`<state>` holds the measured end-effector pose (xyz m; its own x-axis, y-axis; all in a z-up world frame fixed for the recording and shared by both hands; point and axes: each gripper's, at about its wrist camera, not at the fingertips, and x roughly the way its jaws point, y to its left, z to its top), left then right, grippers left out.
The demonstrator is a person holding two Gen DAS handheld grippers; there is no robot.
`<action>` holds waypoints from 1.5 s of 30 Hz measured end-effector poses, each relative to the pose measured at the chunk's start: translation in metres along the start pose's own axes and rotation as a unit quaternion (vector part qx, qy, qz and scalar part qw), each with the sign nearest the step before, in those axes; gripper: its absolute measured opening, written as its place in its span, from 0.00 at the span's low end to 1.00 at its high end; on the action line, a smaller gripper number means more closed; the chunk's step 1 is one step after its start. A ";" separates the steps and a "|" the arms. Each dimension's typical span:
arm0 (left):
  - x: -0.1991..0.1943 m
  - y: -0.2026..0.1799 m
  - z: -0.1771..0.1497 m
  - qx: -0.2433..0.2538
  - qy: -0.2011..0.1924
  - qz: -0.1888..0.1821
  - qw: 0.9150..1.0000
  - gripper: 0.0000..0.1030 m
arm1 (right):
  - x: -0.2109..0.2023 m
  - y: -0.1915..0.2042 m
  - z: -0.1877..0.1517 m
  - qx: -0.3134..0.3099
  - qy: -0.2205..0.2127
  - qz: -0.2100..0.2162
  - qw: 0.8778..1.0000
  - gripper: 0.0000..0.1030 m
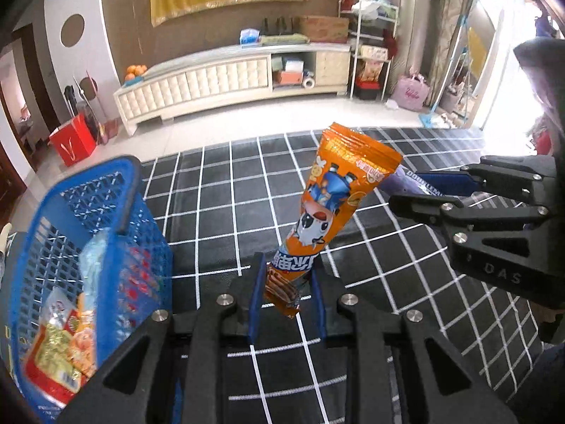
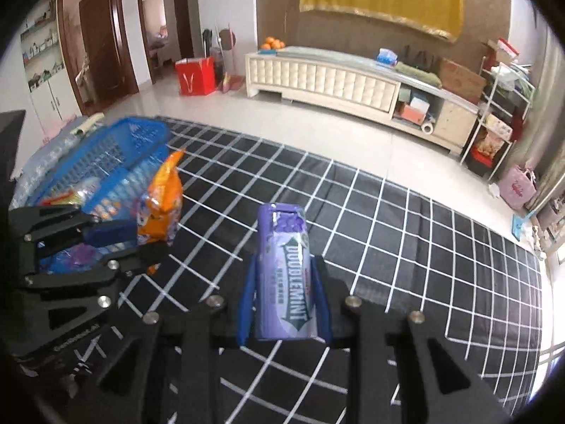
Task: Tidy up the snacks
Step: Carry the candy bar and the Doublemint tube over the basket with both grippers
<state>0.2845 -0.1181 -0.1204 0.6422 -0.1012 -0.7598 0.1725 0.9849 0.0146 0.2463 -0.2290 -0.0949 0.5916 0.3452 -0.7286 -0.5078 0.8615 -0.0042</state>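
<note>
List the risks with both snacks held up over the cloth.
1. The left gripper pinches the orange snack packet only near its bottom end, so the long packet may swing or slip.
2. The right gripper clamps the smooth purple Doublemint bottle, which could slide out.
3. The blue basket already holds packets; a careless drop might miss it.

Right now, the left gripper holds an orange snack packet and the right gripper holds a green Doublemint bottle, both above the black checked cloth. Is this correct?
Not quite: the Doublemint bottle is purple, not green, as the right wrist view shows. The rest is right: the left gripper holds the orange snack packet, the right gripper holds the bottle, and both are above the black checked cloth.
</note>
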 end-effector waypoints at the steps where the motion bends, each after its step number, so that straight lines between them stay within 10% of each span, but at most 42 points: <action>1: -0.007 0.001 0.000 0.001 -0.005 -0.001 1.000 0.21 | -0.006 0.004 0.001 0.001 -0.003 0.000 1.000 0.34; 29: -0.190 0.118 -0.051 -0.008 -0.100 0.050 0.994 0.21 | -0.076 0.133 0.038 -0.005 -0.074 0.043 0.996 0.34; 45: -0.174 0.182 -0.064 -0.031 -0.055 0.044 0.997 0.21 | -0.014 0.181 0.053 -0.010 -0.029 0.062 0.998 0.34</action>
<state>0.1559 0.0882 -0.0271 0.7311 -0.0247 -0.6818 0.0667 0.9971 0.0354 0.1788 -0.0581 -0.0495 0.5582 0.4698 -0.6839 -0.5915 0.8033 0.0690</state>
